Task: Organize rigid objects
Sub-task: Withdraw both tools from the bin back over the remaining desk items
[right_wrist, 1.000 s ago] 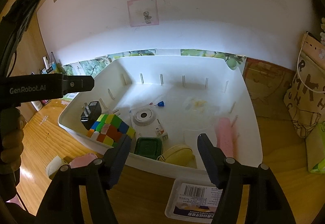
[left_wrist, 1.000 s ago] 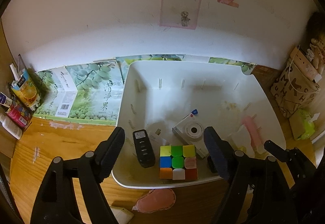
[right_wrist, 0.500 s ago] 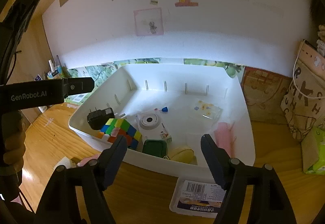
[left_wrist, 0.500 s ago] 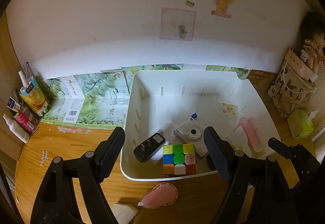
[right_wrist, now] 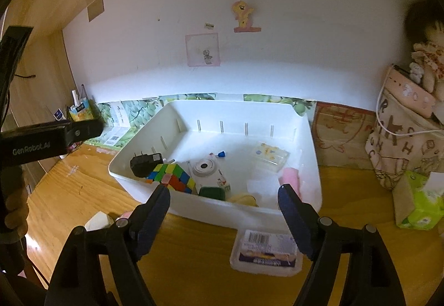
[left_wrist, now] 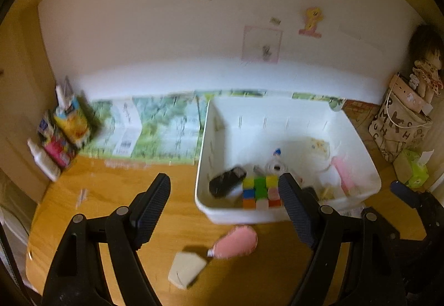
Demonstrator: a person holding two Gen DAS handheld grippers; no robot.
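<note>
smooth glossy white plastic bin (right_wrist: 310, 167) on a grained, varnished wood table (right_wrist: 83, 195).

A bin (right_wrist: 302, 203) sits on the desk (right_wrist: 199, 258), back edge near the wall. Inside, along the near-left wall: a charger (right_wrist: 145, 164), a puzzle cube (right_wrist: 173, 177) just right of it, touching. A small camera (right_wrist: 205, 168) lies behind-right of the cube. A square case (right_wrist: 211, 193) sits against the near wall, right of the cube. A flat packet (right_wrist: 270, 153) lies toward the back right. Before the bin on the desk: a labelled box (right_wrist: 267, 253). At the near left lie a padded pouch (left_wrist: 236, 242) and a pale block (left_wrist: 186, 268). A tissue pack (right_wrist: 419, 200) lies right of the bin.
</note>
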